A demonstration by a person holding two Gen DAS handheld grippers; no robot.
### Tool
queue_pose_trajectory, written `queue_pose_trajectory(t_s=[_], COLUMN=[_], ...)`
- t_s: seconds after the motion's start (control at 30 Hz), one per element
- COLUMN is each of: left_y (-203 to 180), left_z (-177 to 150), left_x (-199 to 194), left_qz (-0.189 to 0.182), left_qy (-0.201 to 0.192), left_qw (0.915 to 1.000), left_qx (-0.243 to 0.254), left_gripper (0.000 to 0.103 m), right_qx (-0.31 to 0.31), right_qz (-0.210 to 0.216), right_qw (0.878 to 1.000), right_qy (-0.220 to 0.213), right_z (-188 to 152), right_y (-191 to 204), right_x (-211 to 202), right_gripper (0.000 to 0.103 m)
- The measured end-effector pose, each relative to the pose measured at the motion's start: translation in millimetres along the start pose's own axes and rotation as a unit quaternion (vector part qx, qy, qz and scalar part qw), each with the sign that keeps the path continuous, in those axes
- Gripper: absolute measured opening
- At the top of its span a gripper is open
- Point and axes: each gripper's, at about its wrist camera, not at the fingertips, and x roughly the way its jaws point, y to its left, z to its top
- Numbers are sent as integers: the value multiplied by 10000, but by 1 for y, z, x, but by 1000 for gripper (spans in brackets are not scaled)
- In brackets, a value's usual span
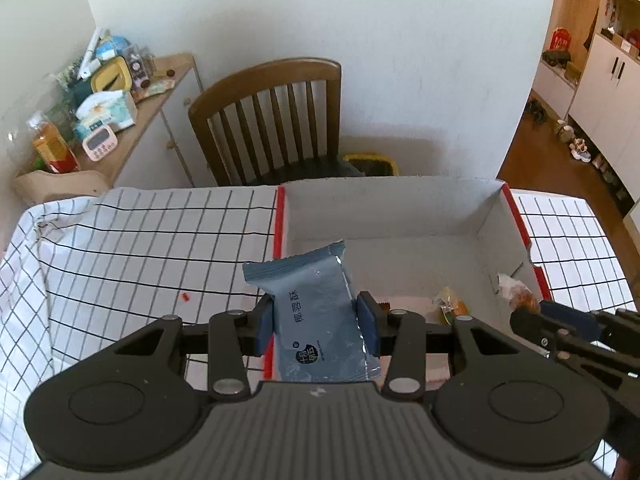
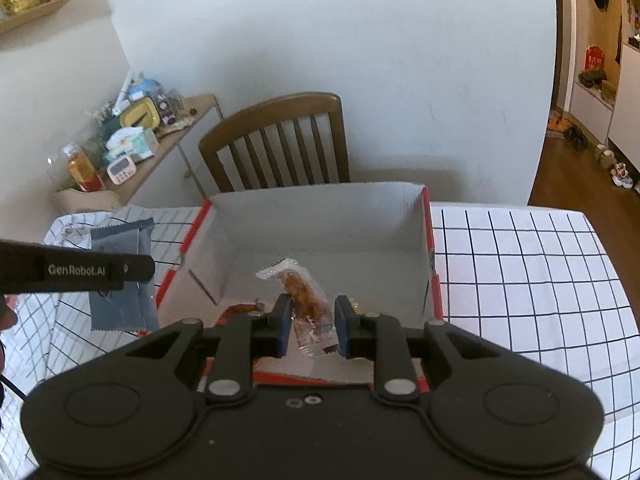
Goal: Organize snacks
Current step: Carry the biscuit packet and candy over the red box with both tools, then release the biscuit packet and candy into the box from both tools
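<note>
The left gripper point(image 1: 318, 322) was clamped on a flat, matte blue foil packet point(image 1: 320, 316) with crimped, saw-toothed ends and dark printed characters, held over the red-trimmed left edge of the open cardboard box point(image 1: 384, 208). The right gripper point(image 2: 310, 322) was pinched on a small, crinkly clear wrapper point(image 2: 306, 300) holding a lumpy orange-brown snack, above the box's pale, plain floor. The box sat on a white tablecloth point(image 2: 520, 264) with a thin black grid.
</note>
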Motion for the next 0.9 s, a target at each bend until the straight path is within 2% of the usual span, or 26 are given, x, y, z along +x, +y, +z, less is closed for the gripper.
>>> queue_pose_trajectory(t_s=[0.2,0.47,0.77,0.9], left_y=[-8,-17,-22,-22], left_z=[5,-5,-21,-23], left_x=[33,71,91,90], left_qz=[68,154,171,63], left_qy=[212,576,778,777], left_qw=[9997,9979,9966,9967], left_qx=[95,245,225,234], left_gripper=[42,42,42,42], right_qx=[93,85,53,-6], right_qz=[-50,-128,-199,-227], right_qw=[9996,9975,9950,9945], right_qy=[275,686,976,1026], right_z=[1,-6,-19,-22], right_y=[-9,-14,-19,-20], right_x=[26,55,70,71], right_gripper=[22,22,23,22])
